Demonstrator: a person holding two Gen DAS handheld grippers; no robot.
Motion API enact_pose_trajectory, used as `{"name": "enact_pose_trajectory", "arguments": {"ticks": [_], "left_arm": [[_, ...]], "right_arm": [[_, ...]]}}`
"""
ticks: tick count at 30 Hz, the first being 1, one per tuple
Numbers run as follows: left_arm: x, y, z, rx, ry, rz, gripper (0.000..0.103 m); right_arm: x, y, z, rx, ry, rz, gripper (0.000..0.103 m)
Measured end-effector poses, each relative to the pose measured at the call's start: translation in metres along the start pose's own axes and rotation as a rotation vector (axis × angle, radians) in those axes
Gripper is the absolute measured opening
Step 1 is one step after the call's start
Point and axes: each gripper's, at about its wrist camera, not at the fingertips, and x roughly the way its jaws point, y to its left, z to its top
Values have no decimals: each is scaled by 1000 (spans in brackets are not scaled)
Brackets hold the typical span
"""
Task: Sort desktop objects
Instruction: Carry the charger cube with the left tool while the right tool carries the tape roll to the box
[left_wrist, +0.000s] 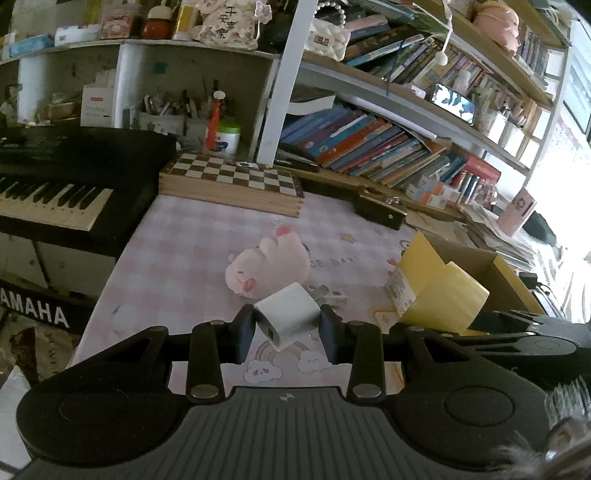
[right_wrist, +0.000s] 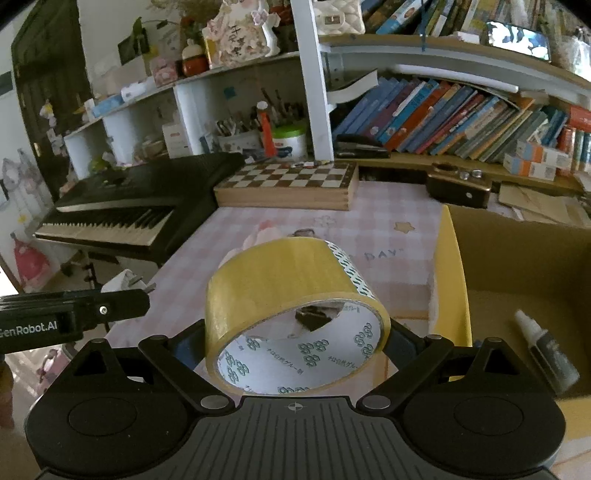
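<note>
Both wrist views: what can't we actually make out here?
- Box contents: right view shows only a small bottle; the rest is cut off by the frame edge and box wall.
- Plush: in the right view the tape hides nearly all of it.
- Charger: in the right view only a sliver shows behind the left gripper.
- Right gripper fingertips: covered by the tape.
</note>
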Motion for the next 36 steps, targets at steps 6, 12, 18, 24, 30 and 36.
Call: {"name": "enact_pose_trajectory", "arguments": {"ticks": [6, 12, 18, 24, 30, 36], "left_arm": [[-14, 5, -15, 5, 21, -26, 34], [-41, 22, -33, -25, 26, -6, 34], [-67, 31, -45, -30, 12, 0, 34], [-85, 33, -54, -20, 1, -16, 34], [-101, 29, -69, -3, 12, -41, 34], [-114, 26, -87, 10, 36, -61, 34]], "right_arm": [[-7, 10, -14, 27, 24, -16, 97], [-14, 31, -32, 26, 61, -4, 97], [-28, 52, -44, 11, 56, 10, 97], [-45, 62, -58, 20, 42, -4, 97], [-62, 66, -76, 44, 41, -22, 97], [-78, 69, -97, 71, 53, -34, 97]]}}
